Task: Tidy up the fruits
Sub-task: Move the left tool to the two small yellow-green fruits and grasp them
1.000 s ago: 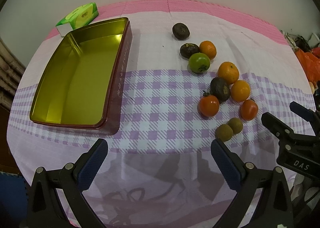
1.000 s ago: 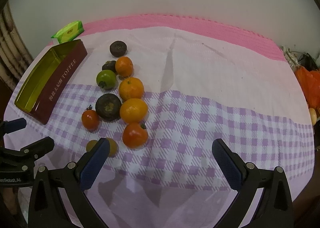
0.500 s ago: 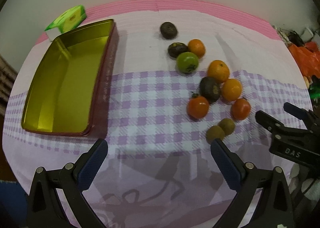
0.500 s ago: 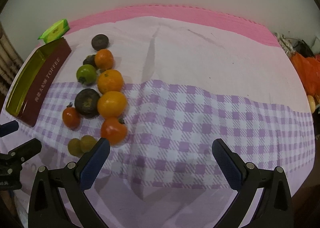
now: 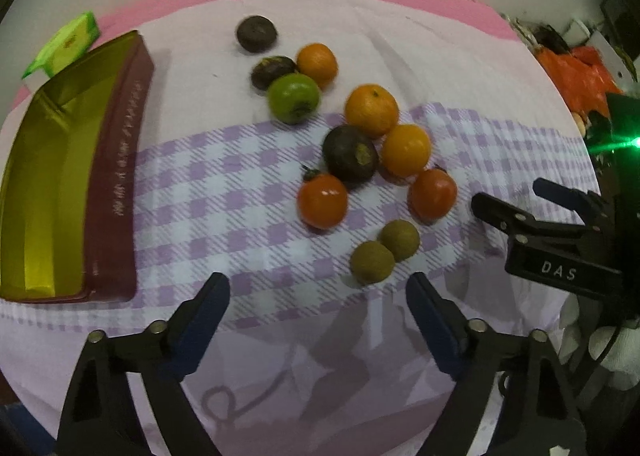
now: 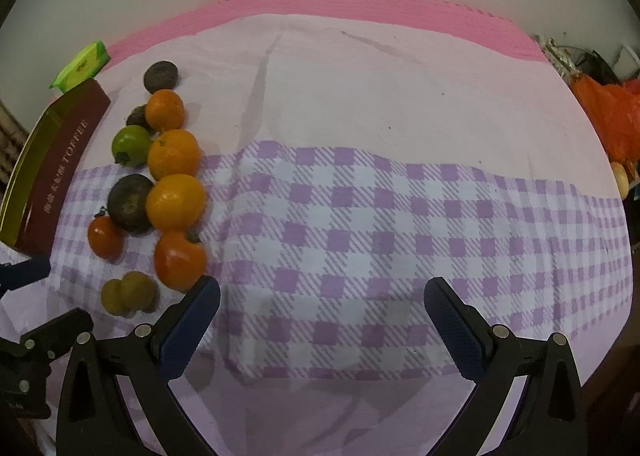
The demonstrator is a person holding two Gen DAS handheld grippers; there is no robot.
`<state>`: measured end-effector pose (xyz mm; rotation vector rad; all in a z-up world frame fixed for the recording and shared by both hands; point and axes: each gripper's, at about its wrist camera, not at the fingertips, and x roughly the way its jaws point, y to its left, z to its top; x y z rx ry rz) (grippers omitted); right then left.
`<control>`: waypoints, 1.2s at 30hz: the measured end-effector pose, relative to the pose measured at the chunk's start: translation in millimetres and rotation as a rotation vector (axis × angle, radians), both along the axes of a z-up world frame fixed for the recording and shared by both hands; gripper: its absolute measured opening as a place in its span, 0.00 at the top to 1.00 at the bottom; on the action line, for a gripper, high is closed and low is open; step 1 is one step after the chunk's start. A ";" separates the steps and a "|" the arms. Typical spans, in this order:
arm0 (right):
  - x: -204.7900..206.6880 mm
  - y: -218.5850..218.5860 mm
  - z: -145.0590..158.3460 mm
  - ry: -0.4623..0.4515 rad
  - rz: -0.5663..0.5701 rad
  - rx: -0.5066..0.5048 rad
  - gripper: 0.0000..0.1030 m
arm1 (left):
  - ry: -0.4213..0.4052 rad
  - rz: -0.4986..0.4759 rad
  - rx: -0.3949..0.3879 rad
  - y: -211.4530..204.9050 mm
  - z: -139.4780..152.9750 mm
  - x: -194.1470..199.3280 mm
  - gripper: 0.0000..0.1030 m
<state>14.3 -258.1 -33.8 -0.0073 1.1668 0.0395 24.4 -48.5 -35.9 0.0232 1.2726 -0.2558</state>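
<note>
A cluster of fruit lies on the checked cloth: oranges [image 5: 372,109], two red tomatoes [image 5: 322,199], a green fruit [image 5: 294,97], dark purple fruits [image 5: 350,155] and two small brown-green fruits [image 5: 370,262]. An empty gold-lined tin with maroon walls [image 5: 116,175] stands to their left. My left gripper [image 5: 316,288] hovers just short of the small brown-green fruits; its jaws are closing with nothing between them. My right gripper [image 6: 322,288] is open over bare cloth, with the fruit [image 6: 174,201] to its left and a tomato [image 6: 178,258] by its left fingertip.
A green packet [image 5: 64,43] lies behind the tin. Orange bags and clutter [image 6: 608,115] sit past the table's right edge. The cloth has a pink band [image 6: 360,11] along the far side. The right gripper's fingers [image 5: 500,213] show at the right of the left wrist view.
Both views have drawn nearer to the fruit and lower. The fruit has slid left in the right wrist view. The left gripper's jaws now stand narrower than before.
</note>
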 end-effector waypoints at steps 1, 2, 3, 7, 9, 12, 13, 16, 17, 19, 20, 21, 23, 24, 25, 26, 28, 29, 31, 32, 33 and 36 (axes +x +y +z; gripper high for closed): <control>0.4 -1.0 -0.8 0.003 -0.004 0.003 0.02 | 0.003 -0.008 0.000 -2.4 -1.0 0.9 0.23; 0.5 -1.8 -1.4 0.005 -0.007 0.003 0.02 | 0.005 -0.019 0.001 -6.3 -1.7 1.5 0.25; 1.1 -2.8 -1.8 0.005 -0.010 0.001 0.02 | 0.006 -0.028 -0.001 -9.5 -1.1 1.9 0.28; 3.8 -7.6 -5.9 0.015 -0.019 0.007 0.02 | 0.020 -0.076 -0.005 -22.5 -5.5 5.8 0.41; 5.1 -9.3 -9.1 0.027 -0.022 0.008 0.02 | 0.029 -0.092 -0.014 -27.7 -8.9 9.3 0.49; 6.6 -12.1 -10.9 0.037 -0.028 0.018 0.02 | 0.033 -0.095 -0.021 -30.3 -11.2 13.8 0.52; 7.1 -12.8 -11.1 0.039 -0.028 0.017 0.02 | 0.037 -0.099 -0.023 -31.6 -12.7 15.2 0.55; 8.5 -12.9 -12.8 0.044 -0.029 0.017 0.02 | 0.037 -0.108 -0.024 -32.9 -13.3 16.2 0.59; 8.7 -12.3 -13.2 0.044 -0.027 0.012 0.02 | 0.035 -0.112 -0.021 -35.4 -13.5 17.7 0.59; 7.0 -10.8 -13.9 0.045 -0.027 0.009 0.02 | 0.030 -0.120 -0.014 -40.9 -13.9 20.3 0.60; 6.9 -10.0 -15.4 0.044 -0.026 0.006 0.02 | 0.028 -0.125 -0.013 -42.4 -13.9 21.1 0.61; 7.5 -11.0 -15.9 0.044 -0.026 0.004 0.01 | 0.023 -0.129 -0.007 -44.8 -13.9 21.9 0.64; 6.8 -8.2 -15.1 0.046 -0.027 0.003 0.01 | 0.021 -0.132 -0.001 -49.0 -14.5 23.2 0.65; 7.2 -8.8 -15.6 0.047 -0.025 0.000 0.01 | 0.020 -0.134 0.002 -49.3 -14.5 22.8 0.65; 6.5 -8.3 -14.4 0.048 -0.025 0.000 0.01 | 0.019 -0.138 0.004 -49.2 -14.3 22.1 0.65; 6.5 -8.6 -14.8 0.049 -0.024 -0.001 0.01 | 0.019 -0.142 0.004 -48.7 -14.0 21.1 0.65; 6.9 -8.8 -14.5 0.049 -0.024 -0.001 0.01 | 0.020 -0.145 0.006 -48.5 -13.2 19.7 0.65; 7.1 -9.3 -14.5 0.049 -0.024 -0.002 0.01 | 0.019 -0.146 0.005 -48.2 -12.5 19.1 0.65; 7.0 -9.5 -14.3 0.049 -0.024 -0.004 0.00 | 0.016 -0.148 0.003 -48.3 -10.4 17.7 0.65; 7.0 -9.9 -14.4 0.050 -0.025 -0.005 0.00 | 0.011 -0.148 0.000 -48.3 -9.2 17.0 0.66; 7.0 -10.2 -14.9 0.050 -0.025 -0.008 0.00 | 0.009 -0.149 -0.003 -45.4 -7.4 15.3 0.66; 7.6 -8.4 -15.1 0.051 -0.024 -0.011 0.00 | -0.002 -0.147 -0.015 -41.6 -0.4 13.7 0.66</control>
